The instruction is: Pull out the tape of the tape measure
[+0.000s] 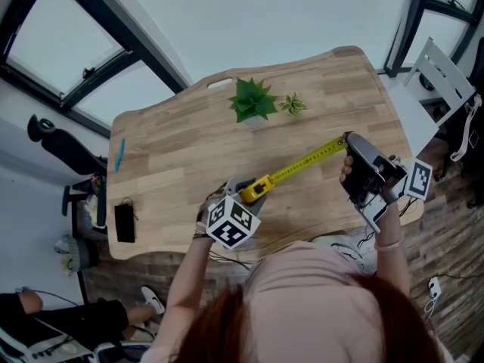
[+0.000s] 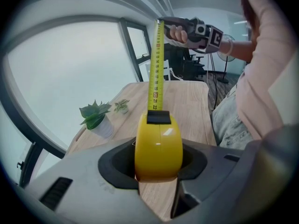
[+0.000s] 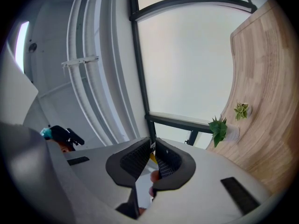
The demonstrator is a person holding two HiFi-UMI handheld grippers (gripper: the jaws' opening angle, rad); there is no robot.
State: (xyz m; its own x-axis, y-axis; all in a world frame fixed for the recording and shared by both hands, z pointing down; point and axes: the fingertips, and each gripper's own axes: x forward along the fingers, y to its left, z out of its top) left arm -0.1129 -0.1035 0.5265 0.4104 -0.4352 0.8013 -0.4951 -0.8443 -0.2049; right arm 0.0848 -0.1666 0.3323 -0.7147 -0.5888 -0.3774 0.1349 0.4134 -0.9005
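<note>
Left fingers (image 2: 114,167) clamp the case (image 2: 159,146); right fingers (image 3: 135,157), nearly closed, pinch the tape (image 1: 306,161) end far from the case. If my pinch slips, the tape whips back.

tape measure (image 2: 159,141): yellow case, clamped between left gripper (image 2: 158,166) jaws | tape (image 2: 155,64): yellow, pulled out straight, tip pinched in right gripper (image 3: 153,155)
</note>
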